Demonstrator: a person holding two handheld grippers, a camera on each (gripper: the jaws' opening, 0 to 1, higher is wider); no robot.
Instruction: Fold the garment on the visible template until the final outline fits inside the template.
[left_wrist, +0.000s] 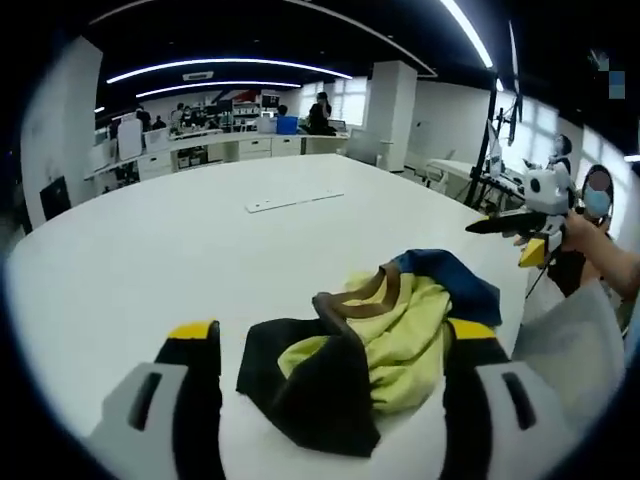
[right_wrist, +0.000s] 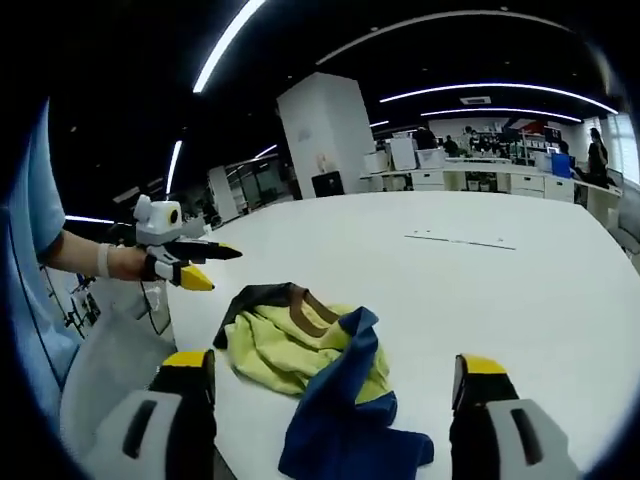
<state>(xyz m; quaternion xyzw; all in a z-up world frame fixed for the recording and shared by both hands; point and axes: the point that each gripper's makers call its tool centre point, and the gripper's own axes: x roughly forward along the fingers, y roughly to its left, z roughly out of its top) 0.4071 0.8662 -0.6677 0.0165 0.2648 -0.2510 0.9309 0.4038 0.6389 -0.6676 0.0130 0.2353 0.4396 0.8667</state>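
Shirt (left_wrist: 375, 345) lies crumpled near the table (left_wrist: 200, 250) edge. Left gripper (left_wrist: 335, 350) and right gripper (right_wrist: 335, 385) both wide apart, holding nothing, hovering above it.

Left gripper (left_wrist: 333, 345): black jaws with yellow tips, set in pale grey housings with dark slots; right gripper (right_wrist: 334, 385): the same black jaws, yellow tips, grey slotted housings. Beside the table (right_wrist: 520, 290), the left gripper again shows a white body and black, yellow-tipped jaws; by it, a white wristband (right_wrist: 103, 260) and light blue sleeve (right_wrist: 35, 190).
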